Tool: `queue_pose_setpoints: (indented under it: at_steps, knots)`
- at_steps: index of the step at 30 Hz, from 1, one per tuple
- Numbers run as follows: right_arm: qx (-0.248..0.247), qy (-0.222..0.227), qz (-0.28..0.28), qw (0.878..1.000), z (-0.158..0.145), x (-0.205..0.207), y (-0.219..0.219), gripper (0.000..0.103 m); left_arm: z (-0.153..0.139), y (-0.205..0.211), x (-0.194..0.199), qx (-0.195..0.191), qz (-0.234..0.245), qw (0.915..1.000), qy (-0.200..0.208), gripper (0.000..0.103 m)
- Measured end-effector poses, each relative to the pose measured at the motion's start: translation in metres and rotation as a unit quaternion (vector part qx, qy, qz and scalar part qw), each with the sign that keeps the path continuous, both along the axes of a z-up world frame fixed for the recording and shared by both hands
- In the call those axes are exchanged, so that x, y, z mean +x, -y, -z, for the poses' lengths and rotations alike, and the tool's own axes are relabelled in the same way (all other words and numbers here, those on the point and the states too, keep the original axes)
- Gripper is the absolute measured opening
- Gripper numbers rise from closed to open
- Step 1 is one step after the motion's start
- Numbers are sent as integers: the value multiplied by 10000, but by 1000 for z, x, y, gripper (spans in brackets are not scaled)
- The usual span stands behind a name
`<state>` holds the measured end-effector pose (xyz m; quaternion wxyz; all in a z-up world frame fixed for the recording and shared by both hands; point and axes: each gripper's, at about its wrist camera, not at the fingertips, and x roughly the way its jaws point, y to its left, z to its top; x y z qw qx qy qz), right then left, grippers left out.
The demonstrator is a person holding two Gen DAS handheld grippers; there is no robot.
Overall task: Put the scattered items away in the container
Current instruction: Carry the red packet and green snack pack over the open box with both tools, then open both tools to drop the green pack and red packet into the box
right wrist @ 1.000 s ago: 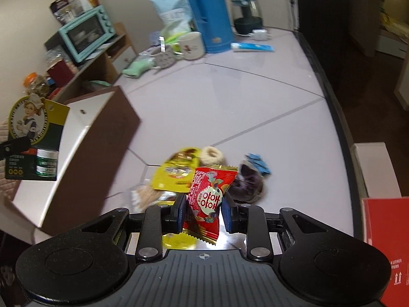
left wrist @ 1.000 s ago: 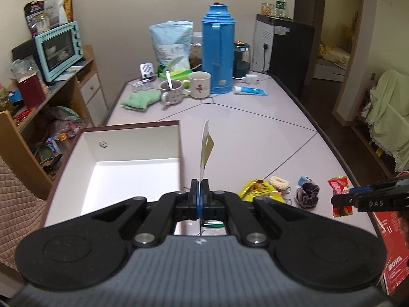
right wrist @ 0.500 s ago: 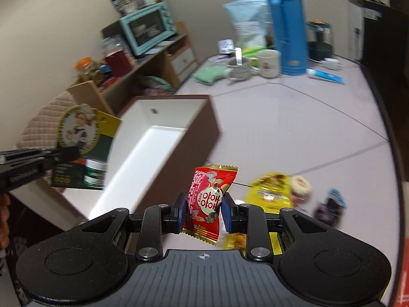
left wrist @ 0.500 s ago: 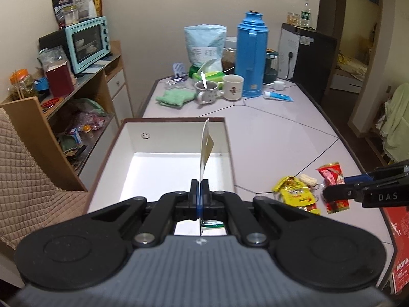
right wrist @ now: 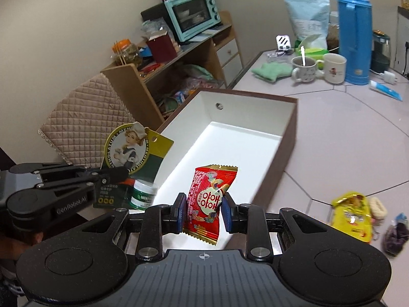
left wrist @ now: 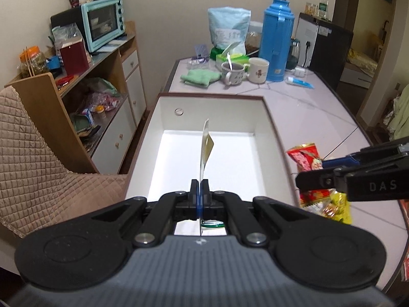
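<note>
The brown box with a white inside (left wrist: 271, 117) (right wrist: 288, 138) lies open on the table. My left gripper (left wrist: 200, 193) is shut on a flat green card pack with a small tin (left wrist: 205, 148), held edge-on above the near end of the box; the pack's face shows in the right wrist view (right wrist: 133, 153). My right gripper (right wrist: 203, 213) is shut on a red snack packet (right wrist: 208, 199), held above the box's near right edge; the packet also shows in the left wrist view (left wrist: 306, 156). A yellow packet (right wrist: 352, 215) and a dark purple pouch (right wrist: 396, 235) lie on the table right of the box.
Two mugs (left wrist: 245, 73), a green cloth (left wrist: 200, 76), a blue thermos (left wrist: 277, 41), a pale blue bag (left wrist: 228, 29) and a tube (left wrist: 299, 81) stand at the table's far end. A padded chair (left wrist: 33, 158) and a shelf unit with a teal oven (left wrist: 103, 23) are at the left.
Both grippers have moved left and closer over the box. The red packet has gone from beside the loose items to above the box's near right edge.
</note>
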<state>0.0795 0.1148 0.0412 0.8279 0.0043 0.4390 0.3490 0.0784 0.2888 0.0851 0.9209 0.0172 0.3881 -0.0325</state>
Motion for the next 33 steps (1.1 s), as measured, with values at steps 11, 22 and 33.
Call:
queue_pose_setpoints:
  at_steps: [11, 22, 33]
  knots:
    - [-472, -437, -53, 9979, 48, 17, -57, 28, 39, -30, 37, 20, 227, 9984, -509, 0]
    - [-967, -835, -120, 9917, 88, 38, -83, 28, 70, -40, 65, -2, 384, 9936, -1064, 0]
    - [-1197, -1281, -240, 9842, 106, 46, -82, 31, 86, -41, 75, -47, 416, 9884, -1462, 0]
